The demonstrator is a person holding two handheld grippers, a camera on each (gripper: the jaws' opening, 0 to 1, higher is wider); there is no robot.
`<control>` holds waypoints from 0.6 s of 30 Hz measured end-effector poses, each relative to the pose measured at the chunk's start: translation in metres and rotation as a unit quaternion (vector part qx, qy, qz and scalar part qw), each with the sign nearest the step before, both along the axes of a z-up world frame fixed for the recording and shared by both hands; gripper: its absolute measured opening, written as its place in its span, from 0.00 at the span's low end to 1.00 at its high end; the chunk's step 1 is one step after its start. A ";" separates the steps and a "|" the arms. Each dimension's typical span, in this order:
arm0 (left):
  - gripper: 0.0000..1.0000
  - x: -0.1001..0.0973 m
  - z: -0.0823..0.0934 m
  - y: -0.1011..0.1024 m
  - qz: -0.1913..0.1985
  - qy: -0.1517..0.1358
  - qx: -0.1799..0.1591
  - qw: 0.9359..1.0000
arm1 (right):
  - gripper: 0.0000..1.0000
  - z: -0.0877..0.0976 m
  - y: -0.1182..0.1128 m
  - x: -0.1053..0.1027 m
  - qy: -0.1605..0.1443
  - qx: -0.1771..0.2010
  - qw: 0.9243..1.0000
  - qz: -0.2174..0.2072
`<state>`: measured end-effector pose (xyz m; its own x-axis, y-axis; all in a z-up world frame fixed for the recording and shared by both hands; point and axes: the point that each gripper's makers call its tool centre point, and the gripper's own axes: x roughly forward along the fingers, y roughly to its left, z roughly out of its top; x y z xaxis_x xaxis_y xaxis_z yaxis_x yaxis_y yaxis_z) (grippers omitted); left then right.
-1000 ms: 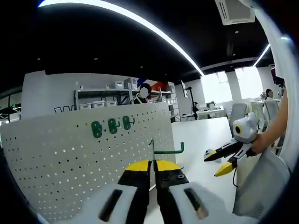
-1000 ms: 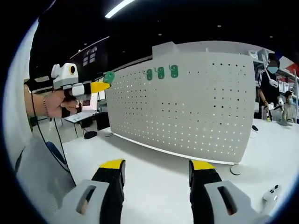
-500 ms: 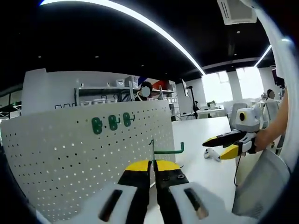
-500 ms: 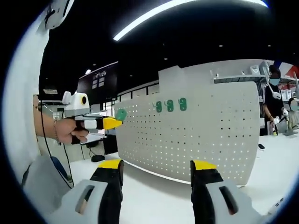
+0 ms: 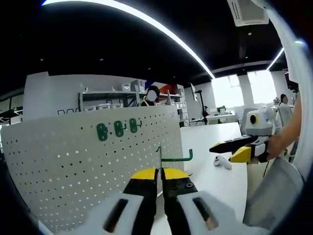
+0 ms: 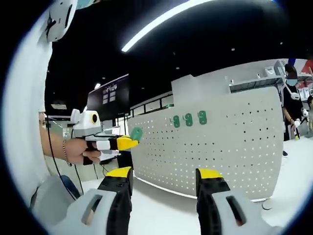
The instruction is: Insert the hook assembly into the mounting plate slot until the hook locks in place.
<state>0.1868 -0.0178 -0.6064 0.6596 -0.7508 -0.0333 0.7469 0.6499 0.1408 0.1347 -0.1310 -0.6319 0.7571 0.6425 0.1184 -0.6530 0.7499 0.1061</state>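
Three green hooks (image 5: pixel 117 129) already sit high on the pegboard (image 5: pixel 73 166). The left claw (image 5: pixel 157 174) is pinched on a green hook assembly (image 5: pixel 172 157), held level just off the board's near face. A tilted approach could miss the slot. The right claw (image 6: pixel 164 174) hangs wide and empty above the table (image 6: pixel 166 215).

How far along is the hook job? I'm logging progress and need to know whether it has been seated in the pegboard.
Done: three green hooks already sit in the pegboard, and the left gripper is shut on the green hook. In hand: that hook is held in front of the board, with nothing showing it seated. Left: pushing it in until it locks. The right gripper is open and holds nothing.
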 end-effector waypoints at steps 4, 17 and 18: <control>0.03 0.000 0.000 0.000 0.000 0.000 0.000 1.000 | 0.48 0.005 0.011 0.000 0.002 0.012 1.000 0.018; 0.03 -0.002 0.002 0.003 0.004 -0.002 -0.003 1.000 | 0.45 0.018 0.039 0.007 0.009 0.053 0.997 0.058; 0.03 -0.002 0.002 0.003 0.005 -0.001 -0.005 1.000 | 0.43 0.019 0.041 0.007 0.009 0.054 0.997 0.061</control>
<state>0.1848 -0.0148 -0.6043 0.6673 -0.7444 -0.0243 0.7399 0.6588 0.1363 0.1416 -0.0903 -0.6130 0.6771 0.7138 0.1792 -0.7355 0.6487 0.1953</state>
